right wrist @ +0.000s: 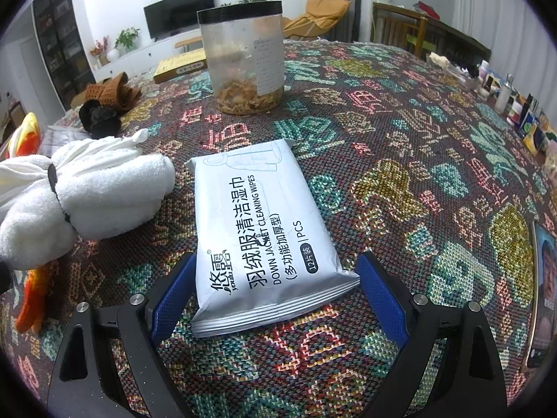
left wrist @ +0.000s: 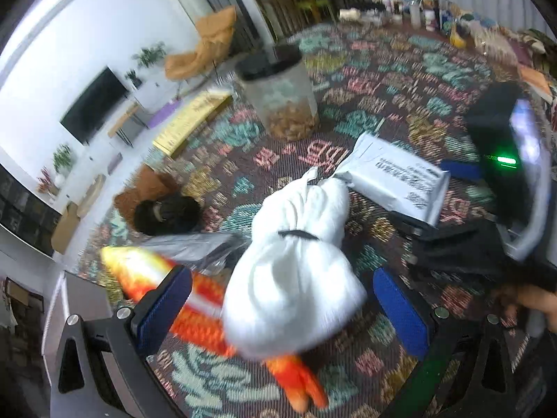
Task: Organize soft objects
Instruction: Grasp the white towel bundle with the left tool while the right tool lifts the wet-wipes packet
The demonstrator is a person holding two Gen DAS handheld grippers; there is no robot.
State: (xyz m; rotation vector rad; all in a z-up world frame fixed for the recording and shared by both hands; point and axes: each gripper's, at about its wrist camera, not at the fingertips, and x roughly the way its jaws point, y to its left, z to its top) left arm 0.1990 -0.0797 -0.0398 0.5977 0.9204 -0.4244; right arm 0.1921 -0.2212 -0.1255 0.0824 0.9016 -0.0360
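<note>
The right gripper [right wrist: 273, 292] gapes wide around the wipes pack [right wrist: 259, 233], whose long axis runs from 6 toward 12 o'clock. The left gripper [left wrist: 278, 308], blurred, spreads around the white towel bundle [left wrist: 296, 271], which hides part of the orange plush [left wrist: 205, 310] beneath; the bundle points toward 1 o'clock.

On the patterned tablecloth [right wrist: 400, 160]: wipes pack [right wrist: 264, 233] in front, between spread fingers of right gripper [right wrist: 275, 296]; jar [right wrist: 243, 59] behind it. Left of pack, tied towel bundle [right wrist: 80, 191], lying over plush fish [left wrist: 205, 317], flanked by fingers of left gripper [left wrist: 282, 317]. Behind bundle, dark knitted item [right wrist: 99, 118], folded cloth [right wrist: 115, 92], flat box [right wrist: 181, 66].
</note>
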